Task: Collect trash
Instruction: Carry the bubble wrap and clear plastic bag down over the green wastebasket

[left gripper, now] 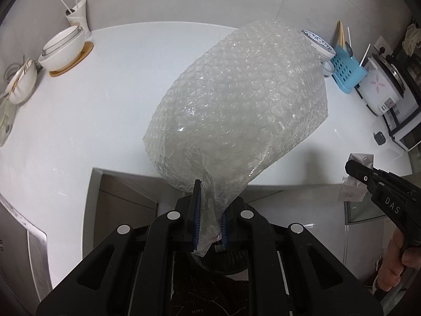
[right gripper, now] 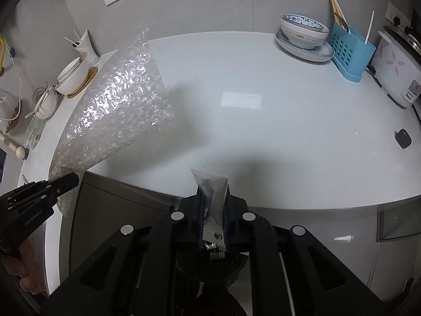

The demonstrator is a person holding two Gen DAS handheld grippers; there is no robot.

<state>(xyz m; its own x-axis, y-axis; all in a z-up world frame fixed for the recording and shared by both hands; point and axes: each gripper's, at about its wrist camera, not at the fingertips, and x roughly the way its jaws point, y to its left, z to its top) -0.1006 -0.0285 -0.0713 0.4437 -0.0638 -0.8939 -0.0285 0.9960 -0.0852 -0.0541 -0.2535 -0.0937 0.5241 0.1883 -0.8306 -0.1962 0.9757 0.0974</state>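
Observation:
A large sheet of clear bubble wrap (left gripper: 236,105) hangs in the air over the white counter's front edge, with my left gripper (left gripper: 210,205) shut on its lower corner. The same bubble wrap (right gripper: 118,105) shows at the left of the right wrist view, pinched by the left gripper (right gripper: 69,180) with a hand behind it. My right gripper (right gripper: 214,205) is shut on a small clear plastic bag (right gripper: 211,187) that sticks up between its fingers. In the left wrist view that right gripper (left gripper: 354,169) appears at the right edge, holding the small bag (left gripper: 352,188).
The white counter (right gripper: 250,100) carries stacked white bowls (left gripper: 63,47) on a wooden coaster and a cup with sticks at the left. A patterned bowl on a plate (right gripper: 304,35), a blue utensil caddy (right gripper: 347,50), a rice cooker (right gripper: 397,68) and a small black device (right gripper: 402,138) stand at the right.

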